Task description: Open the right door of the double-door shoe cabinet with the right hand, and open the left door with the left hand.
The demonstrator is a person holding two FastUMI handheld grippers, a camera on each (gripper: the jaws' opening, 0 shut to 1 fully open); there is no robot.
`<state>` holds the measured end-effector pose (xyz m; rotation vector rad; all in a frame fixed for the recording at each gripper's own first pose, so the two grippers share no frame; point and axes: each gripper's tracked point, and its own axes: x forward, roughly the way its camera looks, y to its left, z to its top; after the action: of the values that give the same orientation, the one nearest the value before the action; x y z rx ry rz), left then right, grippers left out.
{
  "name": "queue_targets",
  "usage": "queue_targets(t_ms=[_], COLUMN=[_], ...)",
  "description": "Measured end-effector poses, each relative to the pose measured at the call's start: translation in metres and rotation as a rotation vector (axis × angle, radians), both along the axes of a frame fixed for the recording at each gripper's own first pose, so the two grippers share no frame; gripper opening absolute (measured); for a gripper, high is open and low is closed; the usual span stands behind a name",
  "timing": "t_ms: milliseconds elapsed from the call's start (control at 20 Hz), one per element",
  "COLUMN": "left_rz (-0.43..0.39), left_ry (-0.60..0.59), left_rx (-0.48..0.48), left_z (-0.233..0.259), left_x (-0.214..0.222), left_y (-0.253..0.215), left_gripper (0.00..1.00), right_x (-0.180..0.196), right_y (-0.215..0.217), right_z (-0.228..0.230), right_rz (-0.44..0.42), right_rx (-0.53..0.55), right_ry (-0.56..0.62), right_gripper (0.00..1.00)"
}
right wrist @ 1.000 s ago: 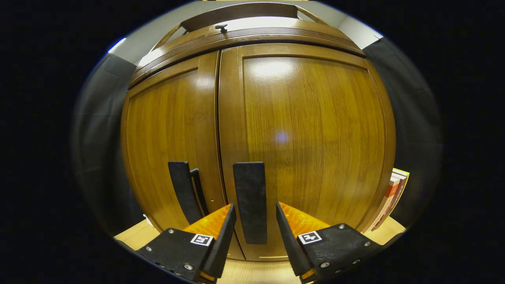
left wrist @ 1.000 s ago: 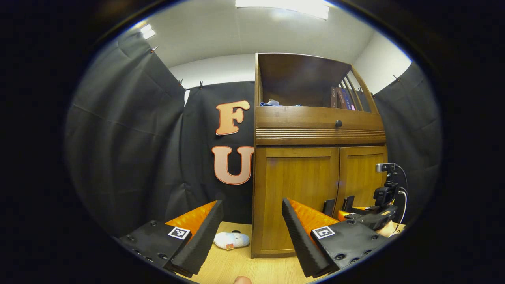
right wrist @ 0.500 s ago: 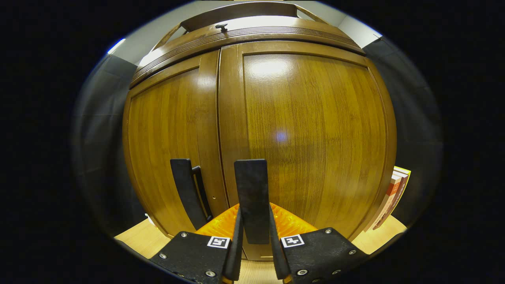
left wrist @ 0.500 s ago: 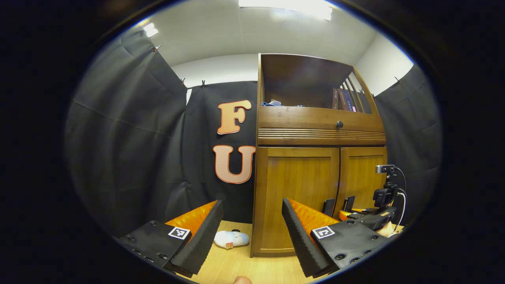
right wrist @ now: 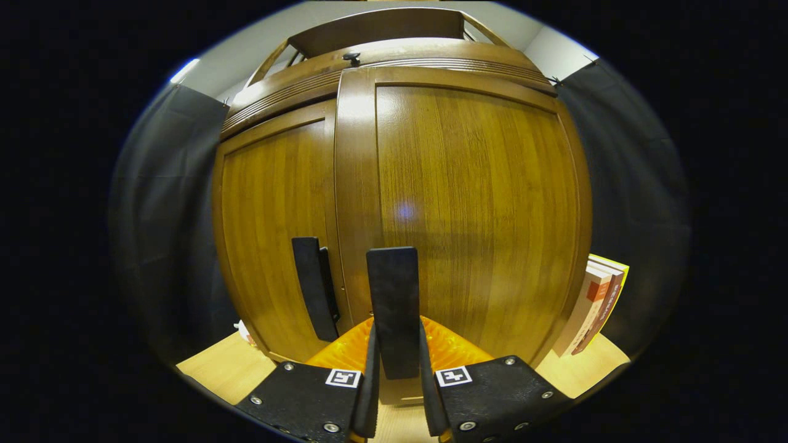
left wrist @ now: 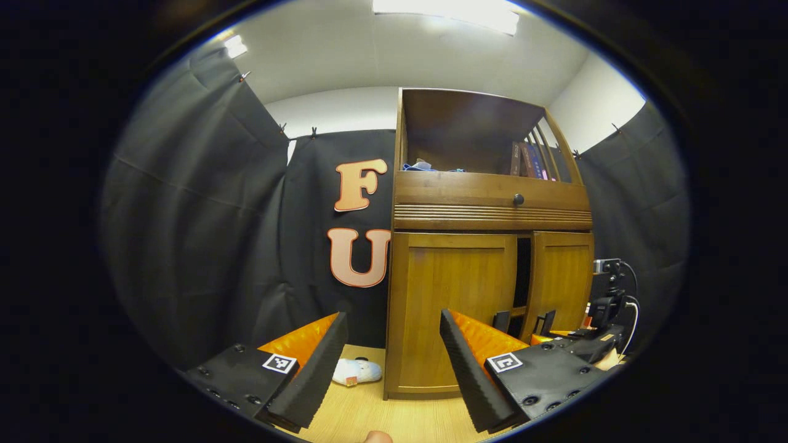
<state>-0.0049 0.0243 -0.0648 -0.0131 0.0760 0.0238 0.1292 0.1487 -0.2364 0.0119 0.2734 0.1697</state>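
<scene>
Since a second ago the right hand-held gripper (right wrist: pixel 397 394) has closed its fingers onto the right door's handle (right wrist: pixel 394 307) and begun pulling: a dark gap (left wrist: pixel 523 271) now shows between the right door (left wrist: pixel 563 277) and the left door (left wrist: pixel 452 307), so the first opening seems under way. The left hand-held gripper (left wrist: pixel 391 363) hangs back from the shoe cabinet (left wrist: pixel 492 209), fingers wide apart and holding nothing. The left door's handle (right wrist: pixel 314 286) is untouched, that door still closed.

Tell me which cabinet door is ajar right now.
The right door. A dark gap separates it from the left door, which sits flush. The right gripper is shut on its handle.
</scene>
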Motion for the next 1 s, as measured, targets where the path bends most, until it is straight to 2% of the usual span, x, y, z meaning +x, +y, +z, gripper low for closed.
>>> queue_targets(t_ms=[150,200,300,500,600,650,750,800,850,900,950,1000], left_rz=[-0.007,-0.011,-0.020,-0.040,-0.055,-0.063,-0.074,-0.079,-0.085,-0.093,-0.101,-0.107], left_ry=[-0.006,-0.010,-0.015,-0.015,-0.017,-0.018,-0.019,-0.018,-0.017,-0.015,-0.014,-0.013], left_rx=[-0.010,-0.015,-0.016,-0.006,-0.016,-0.021,-0.028,-0.031,-0.032,-0.033,-0.032,-0.032], left_z=[0.004,0.006,0.009,0.010,0.012,0.013,0.014,0.014,0.013,0.013,0.012,0.012], left_x=[-0.004,-0.005,-0.008,-0.011,-0.013,-0.014,-0.016,-0.015,-0.016,-0.016,-0.017,-0.017], left_y=[-0.004,-0.007,-0.010,-0.023,-0.029,-0.033,-0.040,-0.043,-0.047,-0.052,-0.055,-0.059], left_gripper=[0.94,0.94,0.97,0.94,0.96,0.96,0.94,0.94,0.97,0.96,0.96,0.96], right_x=[-0.021,-0.029,-0.041,-0.066,-0.078,-0.084,-0.095,-0.098,-0.104,-0.108,-0.112,-0.116], right_y=[-0.009,-0.013,-0.021,-0.039,-0.050,-0.056,-0.067,-0.072,-0.079,-0.087,-0.094,-0.102], right_z=[0.002,0.004,0.006,0.016,0.019,0.021,0.026,0.027,0.029,0.030,0.032,0.033], right_rz=[0.010,0.015,0.020,0.018,0.015,0.013,0.006,0.000,-0.006,-0.014,-0.023,-0.033], right_rx=[0.006,0.007,0.005,-0.001,-0.010,-0.016,-0.025,-0.025,-0.026,-0.028,-0.032,-0.035], right_ry=[0.006,0.007,-0.001,-0.006,-0.005,-0.005,-0.008,-0.008,-0.007,-0.008,-0.009,-0.009], right_gripper=[0.30,0.26,0.29,0.29,0.24,0.28,0.28,0.22,0.30,0.30,0.19,0.28])
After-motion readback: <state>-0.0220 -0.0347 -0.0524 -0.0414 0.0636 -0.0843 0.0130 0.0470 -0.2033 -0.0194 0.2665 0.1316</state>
